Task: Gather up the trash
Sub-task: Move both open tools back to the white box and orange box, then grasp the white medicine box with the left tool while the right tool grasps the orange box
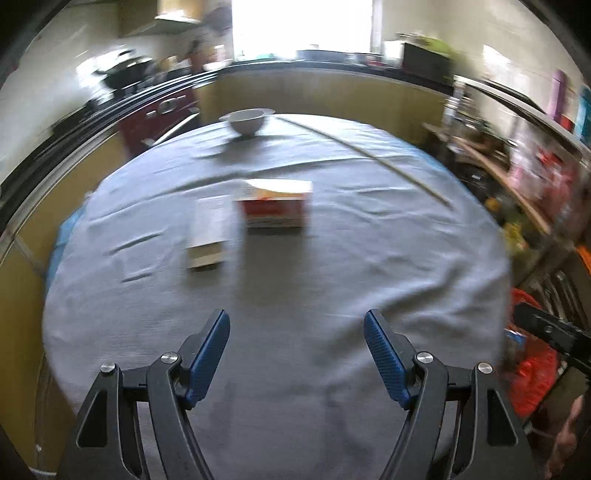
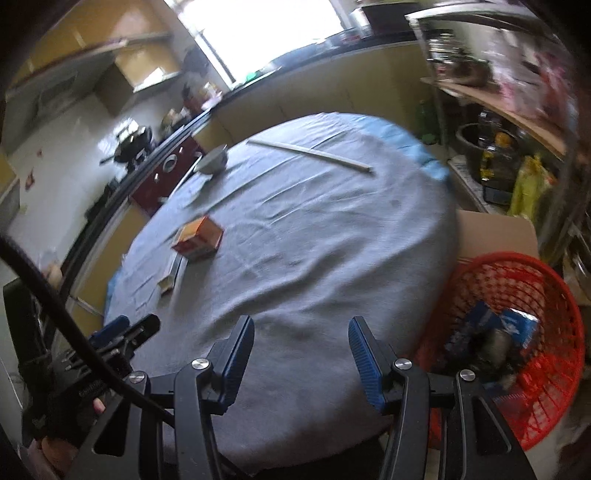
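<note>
Both jaws stand open and empty over the counter's (image 1: 369, 280) near edge. The red box (image 1: 275, 206) and flat white box (image 1: 208, 232) sit mid-counter, probably light, crushable cardboard; grip across their narrow sides.

Grey tablecloth (image 1: 280, 295), red mesh basket (image 2: 524, 280), red-orange box (image 1: 275, 206), blue fingers (image 1: 210, 354)

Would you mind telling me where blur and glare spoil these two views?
Left wrist view: window blown out white, red box and room edges smeared, left tongs sharp. Right wrist view: window also glaring, shelves at the right streaked, red basket fairly clear.
</note>
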Motion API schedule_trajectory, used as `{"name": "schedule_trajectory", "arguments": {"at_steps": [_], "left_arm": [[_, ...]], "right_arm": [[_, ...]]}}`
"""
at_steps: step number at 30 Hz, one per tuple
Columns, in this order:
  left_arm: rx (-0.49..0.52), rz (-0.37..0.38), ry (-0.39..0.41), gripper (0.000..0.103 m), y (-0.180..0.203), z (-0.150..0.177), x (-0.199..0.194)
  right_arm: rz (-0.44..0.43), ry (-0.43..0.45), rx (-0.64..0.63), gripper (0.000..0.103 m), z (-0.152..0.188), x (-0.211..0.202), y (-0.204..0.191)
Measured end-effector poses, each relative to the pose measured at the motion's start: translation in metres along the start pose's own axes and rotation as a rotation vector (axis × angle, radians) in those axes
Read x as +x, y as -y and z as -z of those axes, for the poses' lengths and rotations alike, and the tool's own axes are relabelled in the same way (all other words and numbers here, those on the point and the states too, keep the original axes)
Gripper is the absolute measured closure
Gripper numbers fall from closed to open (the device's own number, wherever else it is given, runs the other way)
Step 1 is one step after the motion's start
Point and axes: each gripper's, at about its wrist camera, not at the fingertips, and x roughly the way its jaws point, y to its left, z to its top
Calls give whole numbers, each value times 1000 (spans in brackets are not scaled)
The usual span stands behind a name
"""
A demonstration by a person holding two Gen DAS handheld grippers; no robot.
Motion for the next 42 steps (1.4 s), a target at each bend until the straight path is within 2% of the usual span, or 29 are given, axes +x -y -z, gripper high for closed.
{"name": "schedule_trajectory", "arguments": {"at_steps": [8, 11, 14, 18, 20, 25, 32, 42], "left_arm": [[-180, -128, -66, 27, -97, -6, 36], [-213, -127, -101, 27, -117, -10, 51], [-240, -87, -141, 27, -127, -17, 69], [-234, -52, -149, 27, -123, -35, 85], [-217, -46, -146, 27, -119, -43, 90], [-212, -29, -166, 27, -112, -62, 109], [-203, -21, -182, 27, -106, -77, 128], [-139, -50, -183, 27, -97, -83, 137]], "right_arm": [[-64, -92, -131, 46, -33, 73, -64], [-88, -107, -181, 46, -48, 101, -85], [-142, -121, -184, 46, -69, 130, -100], [-207, -139, -176, 44, -100, 168, -116], [-252, -146, -157, 37, -113, 184, -120], [-368, -151, -142, 34, -140, 216, -129], [-470, -223, -211, 33, -151, 252, -144], [-560, -277, -304, 31, -134, 256, -146]]}}
